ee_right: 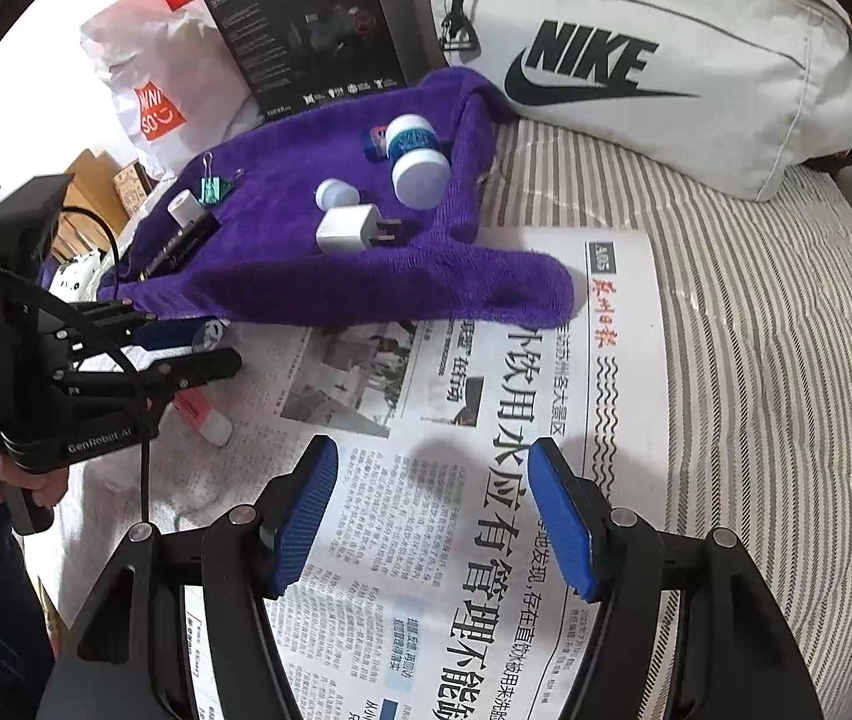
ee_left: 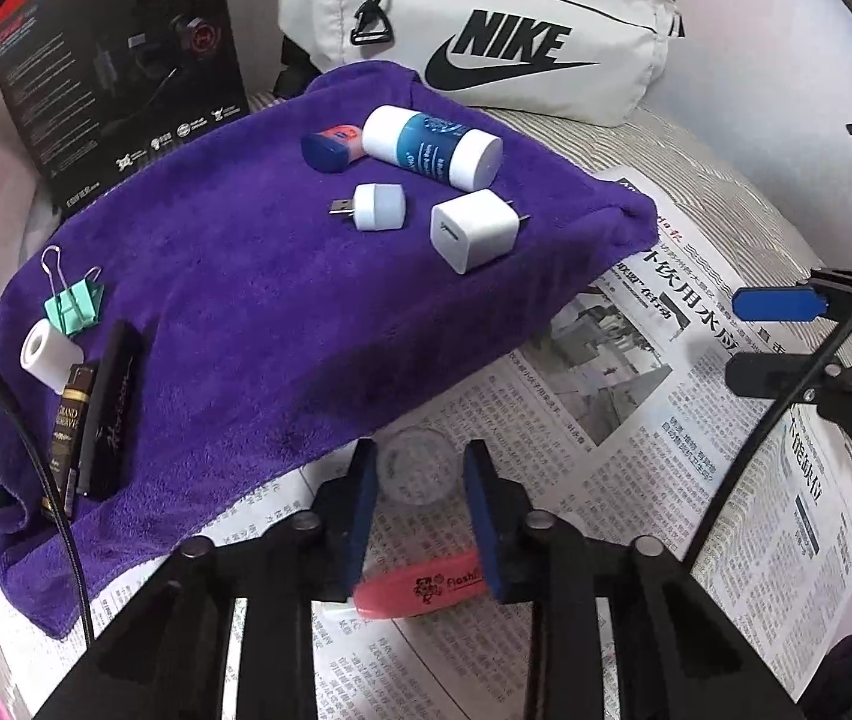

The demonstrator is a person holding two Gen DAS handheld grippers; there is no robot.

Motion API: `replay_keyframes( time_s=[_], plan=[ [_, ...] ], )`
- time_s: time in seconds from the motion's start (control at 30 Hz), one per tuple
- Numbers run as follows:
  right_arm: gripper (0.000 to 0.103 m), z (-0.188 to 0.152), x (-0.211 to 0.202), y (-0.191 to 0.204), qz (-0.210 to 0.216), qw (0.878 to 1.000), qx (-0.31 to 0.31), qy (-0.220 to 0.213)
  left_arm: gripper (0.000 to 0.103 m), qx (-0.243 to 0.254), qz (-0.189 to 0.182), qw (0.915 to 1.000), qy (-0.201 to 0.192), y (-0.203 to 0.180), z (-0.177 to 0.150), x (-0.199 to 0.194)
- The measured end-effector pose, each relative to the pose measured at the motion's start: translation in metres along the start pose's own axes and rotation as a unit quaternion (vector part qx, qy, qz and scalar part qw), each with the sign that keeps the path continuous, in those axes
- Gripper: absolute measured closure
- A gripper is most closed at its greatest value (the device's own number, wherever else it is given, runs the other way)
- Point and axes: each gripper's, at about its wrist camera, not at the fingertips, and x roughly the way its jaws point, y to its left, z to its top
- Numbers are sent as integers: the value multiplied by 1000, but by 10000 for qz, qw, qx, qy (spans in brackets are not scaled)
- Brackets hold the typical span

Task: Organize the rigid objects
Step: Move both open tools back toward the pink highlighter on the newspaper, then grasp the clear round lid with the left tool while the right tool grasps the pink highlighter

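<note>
The left gripper (ee_left: 420, 510) tilts steeply down, its pads pinching a pink plastic highlighter pen (ee_left: 420, 591); the right gripper (ee_right: 435, 516) hovers spread above the printed newspaper (ee_right: 456, 540).

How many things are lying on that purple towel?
8: white-capped bottle and blue-capped tube at the back; USB plug and white charger nearer; green binder clip, white roll and two dark boxes left. Folds may hide more.
</note>
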Motion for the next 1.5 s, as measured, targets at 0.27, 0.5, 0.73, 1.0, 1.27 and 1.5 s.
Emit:
replay_keyframes(
  time_s=[0.27,0.5,0.73,1.0,1.27,1.5],
  plan=[
    [38,-4,7,2,51,9999,15,105,77,-25,-77,10000,-33,7,-1,-3],
    [38,3,15,27,369,9989,-272,117,77,-287,147,9995,10,37,-21,-13],
    [38,9,30,65,719,9944,-744,222,77,-540,348,9979,51,62,-42,-21],
    [38,15,48,105,876,9860,-1387,310,77,-756,380,9964,-4,78,-59,-28],
    [53,18,59,133,784,9757,-2042,155,77,-976,350,9946,-107,89,-74,-33],
    [82,14,61,141,371,9659,-2564,-20,77,-1056,305,9938,-155,90,-78,-32]
  ],
)
